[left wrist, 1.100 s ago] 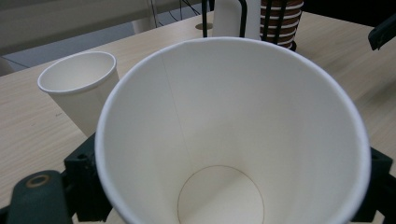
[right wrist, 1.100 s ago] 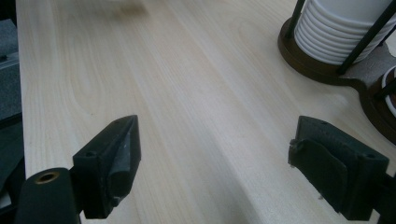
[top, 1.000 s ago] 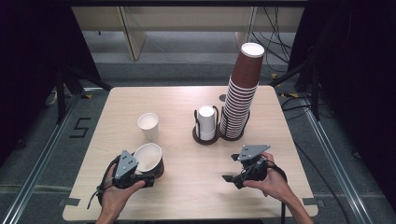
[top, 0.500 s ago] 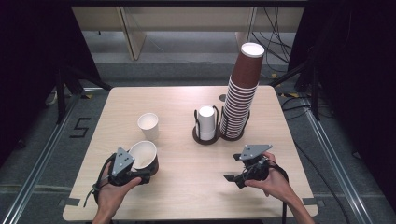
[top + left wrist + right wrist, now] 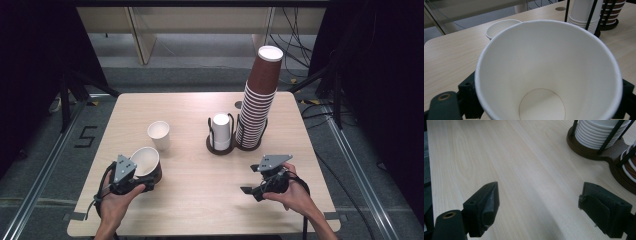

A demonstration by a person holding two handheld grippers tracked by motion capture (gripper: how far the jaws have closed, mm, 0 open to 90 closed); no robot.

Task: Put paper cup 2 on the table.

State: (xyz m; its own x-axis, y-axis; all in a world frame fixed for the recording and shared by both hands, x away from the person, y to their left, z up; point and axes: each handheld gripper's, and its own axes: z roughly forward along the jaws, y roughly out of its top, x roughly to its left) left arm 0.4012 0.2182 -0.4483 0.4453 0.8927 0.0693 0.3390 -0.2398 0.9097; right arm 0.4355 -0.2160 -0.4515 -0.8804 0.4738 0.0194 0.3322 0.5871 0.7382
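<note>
The left gripper [image 5: 145, 176] clamps a brown paper cup [image 5: 146, 164] over the table's [image 5: 200, 200] front-left part, near the front edge. The cup is tilted, its long axis leaning so the white mouth faces up and back toward the gripper's camera; in the left gripper view its rim [image 5: 549, 23] sits between both jaws. 1 white cup [image 5: 159, 135] stands upright just behind it. The right gripper [image 5: 248, 190] hovers wide open, holding nothing, with bare tabletop between the 2 hands.

Held brown cup [image 5: 147, 165] now slightly nearer person.
</note>
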